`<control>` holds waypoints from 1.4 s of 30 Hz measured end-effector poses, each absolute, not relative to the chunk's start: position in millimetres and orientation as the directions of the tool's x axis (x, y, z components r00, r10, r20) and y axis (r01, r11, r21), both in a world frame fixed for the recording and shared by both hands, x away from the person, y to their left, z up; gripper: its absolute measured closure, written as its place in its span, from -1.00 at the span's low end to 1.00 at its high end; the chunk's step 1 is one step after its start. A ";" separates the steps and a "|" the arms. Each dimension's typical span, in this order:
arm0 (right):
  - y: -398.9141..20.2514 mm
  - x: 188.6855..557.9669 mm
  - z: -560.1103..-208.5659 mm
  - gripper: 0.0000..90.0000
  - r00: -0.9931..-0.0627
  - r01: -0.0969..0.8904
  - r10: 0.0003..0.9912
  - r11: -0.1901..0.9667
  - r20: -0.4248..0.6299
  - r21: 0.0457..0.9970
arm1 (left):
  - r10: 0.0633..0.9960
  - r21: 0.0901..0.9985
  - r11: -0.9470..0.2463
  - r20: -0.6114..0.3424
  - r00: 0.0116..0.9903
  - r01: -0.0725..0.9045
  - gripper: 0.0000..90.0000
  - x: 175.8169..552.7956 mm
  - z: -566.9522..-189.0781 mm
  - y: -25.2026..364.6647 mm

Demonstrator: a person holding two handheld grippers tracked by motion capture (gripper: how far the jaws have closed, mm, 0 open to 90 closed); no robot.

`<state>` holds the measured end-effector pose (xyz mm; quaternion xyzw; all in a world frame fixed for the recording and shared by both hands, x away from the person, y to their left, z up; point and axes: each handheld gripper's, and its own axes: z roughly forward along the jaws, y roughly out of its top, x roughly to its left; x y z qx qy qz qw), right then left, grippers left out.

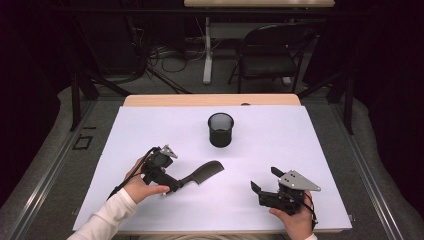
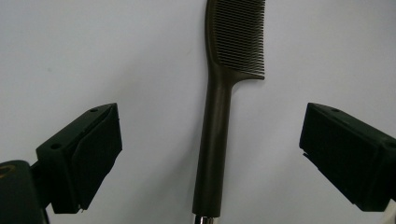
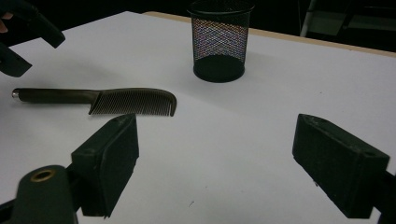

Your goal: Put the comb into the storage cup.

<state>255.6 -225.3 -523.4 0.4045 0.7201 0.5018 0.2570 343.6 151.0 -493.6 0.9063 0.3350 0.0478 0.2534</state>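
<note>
- The right tool (image 1: 264,179), nearest the camera at the bench's near edge, is held in a hand with its jaws apart and nothing between them, well to the right of the comb.
- The dark plastic comb with a long straight handle (image 1: 202,173) lies flat on the white-covered bench (image 1: 280,145), in front of the black wire-mesh cup (image 1: 221,129) and apart from it.
- The left tool (image 2: 210,154) sits over the comb's handle end, jaws wide apart on either side of the handle, not touching it.
</note>
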 end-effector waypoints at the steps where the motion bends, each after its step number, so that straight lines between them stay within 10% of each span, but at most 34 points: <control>1: -225.4 255.6 -523.4 -0.68 -0.541 0.324 0.840 0.170 0.035 0.931 | 0.632 0.490 -0.647 -0.083 0.770 0.584 -0.86 343.2 -494.5 148.7; 42: -225.4 255.8 -523.6 -0.68 -0.543 0.330 0.839 0.171 0.038 0.928 | 0.574 0.414 -0.732 -0.053 0.817 0.542 -0.25 346.8 -500.7 126.4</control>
